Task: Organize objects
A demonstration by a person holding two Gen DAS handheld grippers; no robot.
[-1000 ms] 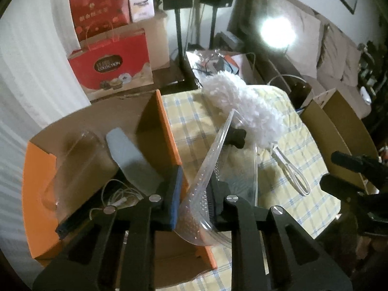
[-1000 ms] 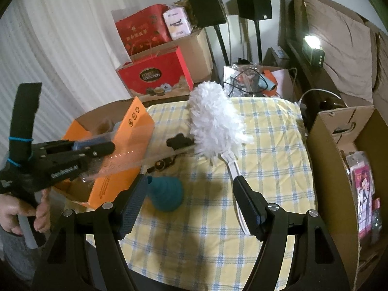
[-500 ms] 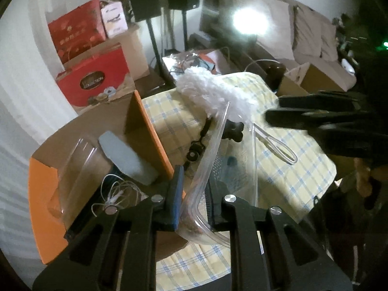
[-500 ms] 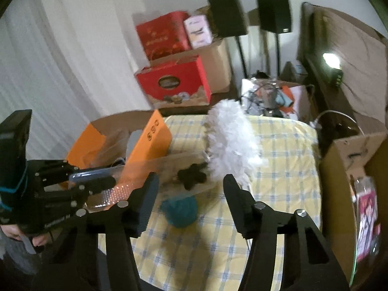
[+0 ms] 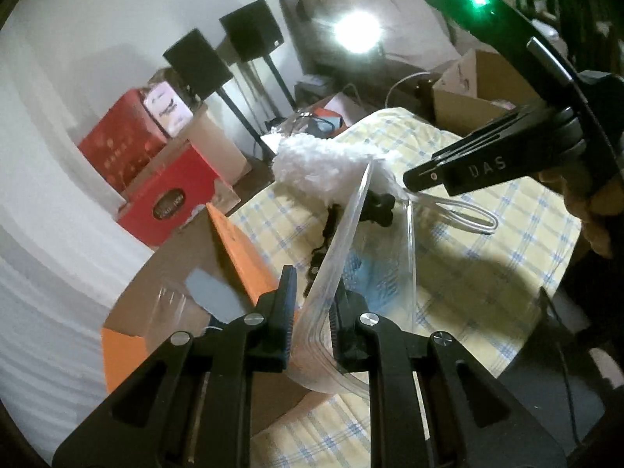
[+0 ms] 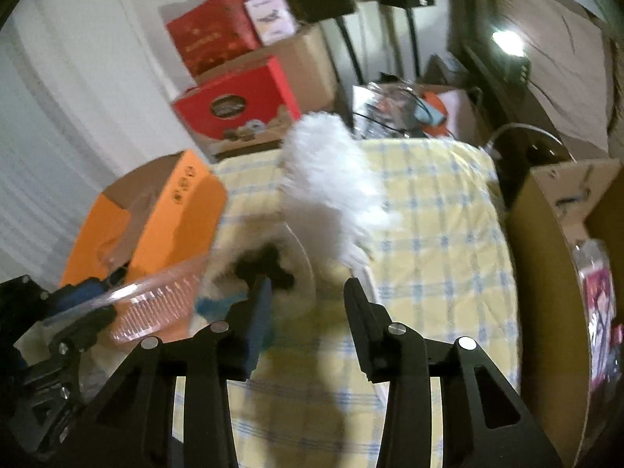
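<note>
The clear plastic tray (image 5: pixel 331 273) is clamped in the left gripper (image 5: pixel 312 304), now raised beside the orange box (image 5: pixel 241 249) at the counter's left edge. The right gripper (image 6: pixel 308 304), jaws wide and empty, has advanced toward the duster (image 6: pixel 331 171); pickup appears next.

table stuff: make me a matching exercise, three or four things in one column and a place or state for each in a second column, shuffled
Things
1. clear plastic container
2. white duster
3. orange box
4. right gripper

Places or states
A. lying on the checked cloth
B. open, holding nothing
C. clamped in the left gripper
D. open-topped, at the left edge of the table

Pairs: 1-C, 2-A, 3-D, 4-B
</note>
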